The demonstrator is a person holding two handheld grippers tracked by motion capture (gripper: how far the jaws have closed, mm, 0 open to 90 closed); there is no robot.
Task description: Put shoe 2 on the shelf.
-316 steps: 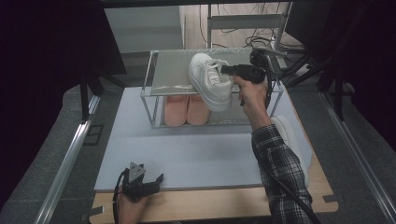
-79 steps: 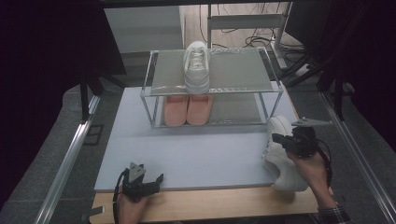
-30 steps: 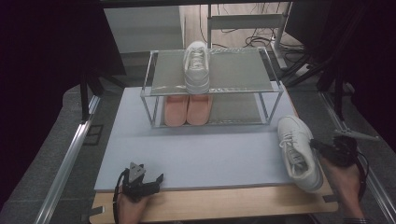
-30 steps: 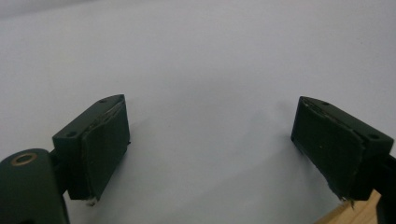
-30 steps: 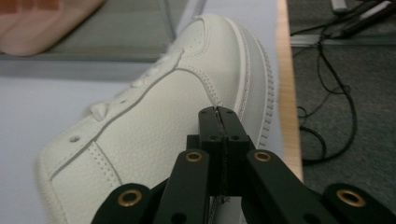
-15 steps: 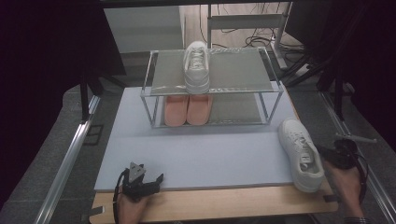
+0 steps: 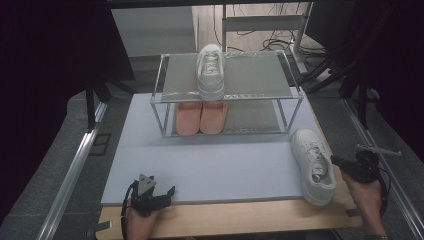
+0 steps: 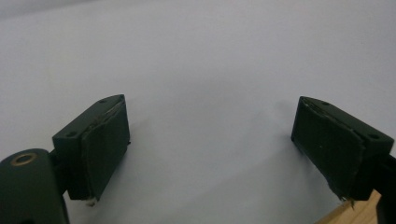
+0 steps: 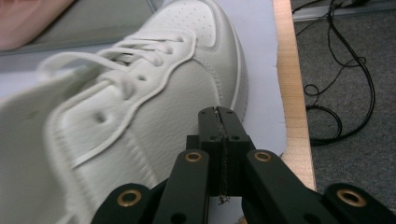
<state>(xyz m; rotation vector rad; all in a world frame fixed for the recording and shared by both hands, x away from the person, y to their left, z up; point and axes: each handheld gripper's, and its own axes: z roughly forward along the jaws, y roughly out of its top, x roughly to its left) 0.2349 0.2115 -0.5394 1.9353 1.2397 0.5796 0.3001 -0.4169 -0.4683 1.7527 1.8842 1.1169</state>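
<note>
One white sneaker [image 7: 314, 165] lies flat at the right edge of the pale mat [image 7: 225, 160], toe toward the rack. My right gripper [image 7: 334, 161] is shut with nothing between its pads, its tip right beside the shoe's outer side. In the right gripper view the closed jaws [image 9: 219, 112] point at the sneaker's leather side [image 9: 116, 116]; I cannot tell if they touch. A second white sneaker [image 7: 210, 70] stands on the top shelf of the metal rack [image 7: 260, 75]. My left gripper [image 7: 170, 192] rests open at the mat's front edge, its jaws [image 8: 210, 135] wide apart over bare mat.
A pair of pink shoes [image 7: 201, 117] sits on the rack's lower shelf. The wooden table edge [image 7: 250, 220] runs along the front and right of the mat. Cables [image 9: 336, 107] lie on the grey floor to the right.
The first sneaker was placed on the rack's top shelf. The second sneaker, held tilted at the right, now lies flat on the mat. In the last second almost nothing has moved.
</note>
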